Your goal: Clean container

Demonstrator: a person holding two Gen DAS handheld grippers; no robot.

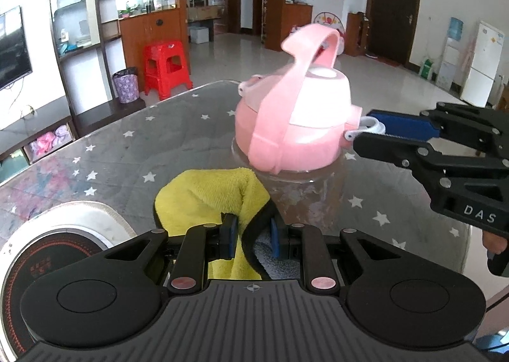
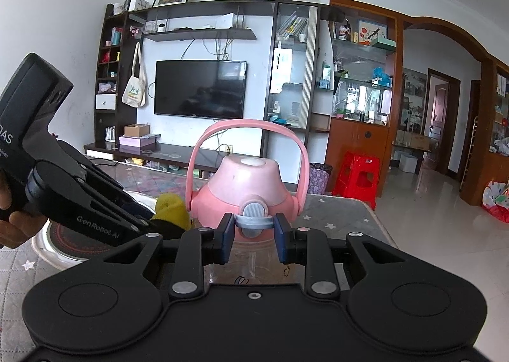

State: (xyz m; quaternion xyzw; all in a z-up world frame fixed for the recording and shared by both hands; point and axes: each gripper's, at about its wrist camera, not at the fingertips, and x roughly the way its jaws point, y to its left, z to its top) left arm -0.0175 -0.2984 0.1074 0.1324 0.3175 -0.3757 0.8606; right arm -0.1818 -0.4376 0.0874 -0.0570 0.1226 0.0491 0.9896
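A clear water bottle (image 1: 299,193) with a pink lid (image 1: 296,126) and a pink carry handle (image 1: 310,41) stands on the glass table (image 1: 127,152). My left gripper (image 1: 251,235) is shut on a yellow cloth (image 1: 206,196) that touches the bottle's clear side just below the lid. My right gripper (image 2: 254,236) is shut on the grey latch (image 2: 254,215) at the lid's side; it also shows in the left wrist view (image 1: 370,128), reaching in from the right. The cloth (image 2: 170,208) shows left of the lid (image 2: 245,190) in the right wrist view.
A round induction cooker (image 1: 57,254) with a white rim sits at the table's left, beside the cloth. The table's far edge (image 1: 191,88) is near; a red stool (image 1: 167,68) and a purple bin (image 1: 125,84) stand on the floor beyond.
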